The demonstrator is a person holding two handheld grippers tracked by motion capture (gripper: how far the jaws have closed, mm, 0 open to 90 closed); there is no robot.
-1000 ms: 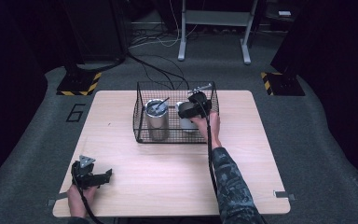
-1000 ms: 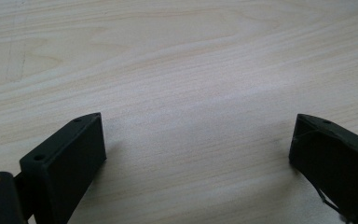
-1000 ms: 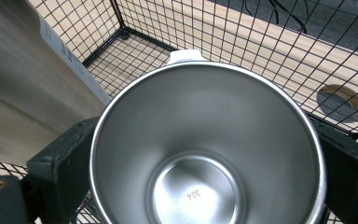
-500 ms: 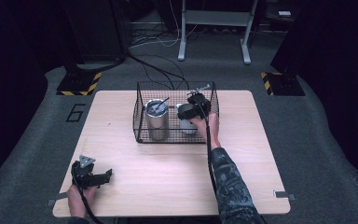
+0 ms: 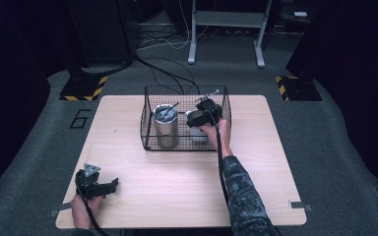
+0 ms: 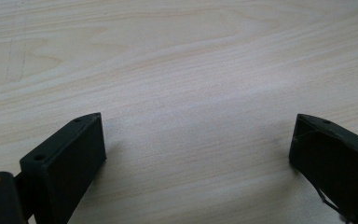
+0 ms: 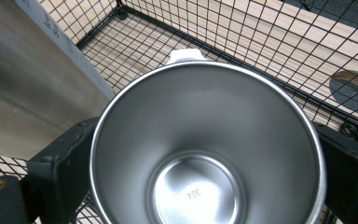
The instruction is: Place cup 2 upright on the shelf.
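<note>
Steel shows all around in the right gripper view: an empty steel cup sits upright between the jaws of the right hand-held gripper, which press on its outer wall from either side, so the cup appears gripped. It stands inside the wire basket, whose mesh floor and far wall run just beyond the cup's rim; a taller steel tumbler rises close on one side of the jaws, with a dark utensil-like thing poking from its top. Judging by this, the grasp itself looks made, while whatever comes after it, lifting the cup out or letting it go where it stands, is not yet done; which of the two is meant cannot be read from the scene. The left hand-held gripper lies well apart on the wooden surface, jaws spread wide over bare wood and pinching nothing. From the high view the cup is mostly hidden beneath the right hand-held gripper and hand, a small white piece behind its rim is cut off, and whether its base touches the mesh cannot be told.
</note>
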